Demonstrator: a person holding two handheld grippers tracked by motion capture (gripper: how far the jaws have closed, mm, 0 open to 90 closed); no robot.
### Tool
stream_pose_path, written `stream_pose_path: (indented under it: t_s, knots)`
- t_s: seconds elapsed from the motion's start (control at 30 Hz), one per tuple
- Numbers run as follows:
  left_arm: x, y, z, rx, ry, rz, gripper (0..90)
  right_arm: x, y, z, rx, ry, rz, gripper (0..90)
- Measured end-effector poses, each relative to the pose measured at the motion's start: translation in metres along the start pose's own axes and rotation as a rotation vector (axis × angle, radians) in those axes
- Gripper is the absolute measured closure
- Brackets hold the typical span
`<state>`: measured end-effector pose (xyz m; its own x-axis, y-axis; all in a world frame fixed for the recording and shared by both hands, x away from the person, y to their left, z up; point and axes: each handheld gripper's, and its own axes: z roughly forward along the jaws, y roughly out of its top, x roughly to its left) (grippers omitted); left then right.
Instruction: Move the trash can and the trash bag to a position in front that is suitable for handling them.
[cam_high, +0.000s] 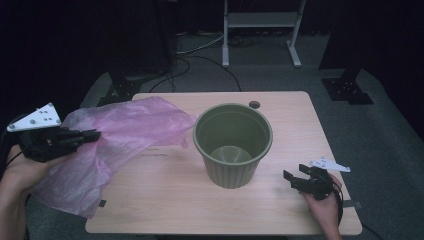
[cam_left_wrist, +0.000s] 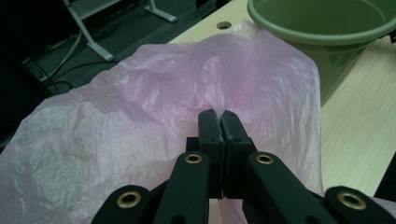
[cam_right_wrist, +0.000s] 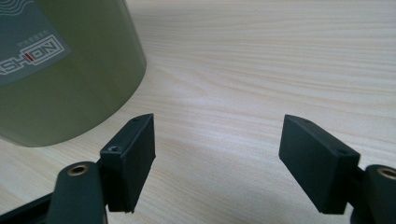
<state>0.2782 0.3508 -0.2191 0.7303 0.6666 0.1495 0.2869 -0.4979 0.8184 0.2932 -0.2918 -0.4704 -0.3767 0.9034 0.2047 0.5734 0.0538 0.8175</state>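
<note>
- Pink plastic bag (cam_high: 120, 135): we see it spread thin and crumpled across the left part of the high view, lying partly on the wooden table (cam_high: 170, 200), with its lower left portion hanging past the table's left edge. Its right end reaches up to the bucket and seems to touch it, though we cannot be sure of contact.
- In the left gripper view the pink plastic bag (cam_left_wrist: 140, 116) fills the middle and left of the frame, bunching into a fold right at the jaw tips.
- Left gripper (cam_high: 92, 134): at the left edge of the high view, held in a hand, jaws pointing right into the bag. In its own view the left gripper (cam_left_wrist: 219, 114) has its jaws pressed together with a pinch of the pink film caught between them.
- Green bucket (cam_high: 233, 145): it stands upright at the centre of the high view, ribbed outside, nothing visible inside. It sits at the upper right of the left gripper view (cam_left_wrist: 327, 28).
- Right gripper (cam_high: 292, 181): low at the lower right of the high view, right of the bucket. In its own view the right gripper (cam_right_wrist: 217, 149) has its jaws spread wide over bare table, gripping nothing, with the bucket's wall and a label at the upper left.
</note>
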Motion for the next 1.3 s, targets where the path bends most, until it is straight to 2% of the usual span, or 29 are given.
stream_pose_path:
  t_s: [0.53,0.9,1.3]
  knots:
    - [-0.004,0.028,-0.034,-0.069,0.004,0.039,88.9,0.0,0.0,0.001,0.005,-0.001,-0.003,26.1]
    - [-0.013,0.049,-0.049,-0.089,-0.011,0.09,89.0,-0.001,-0.001,0.001,0.008,-0.004,-0.002,26.1]
    - [-0.019,0.066,-0.068,-0.12,-0.018,0.118,89.0,-0.001,-0.001,0.001,0.011,-0.005,-0.007,26.1]
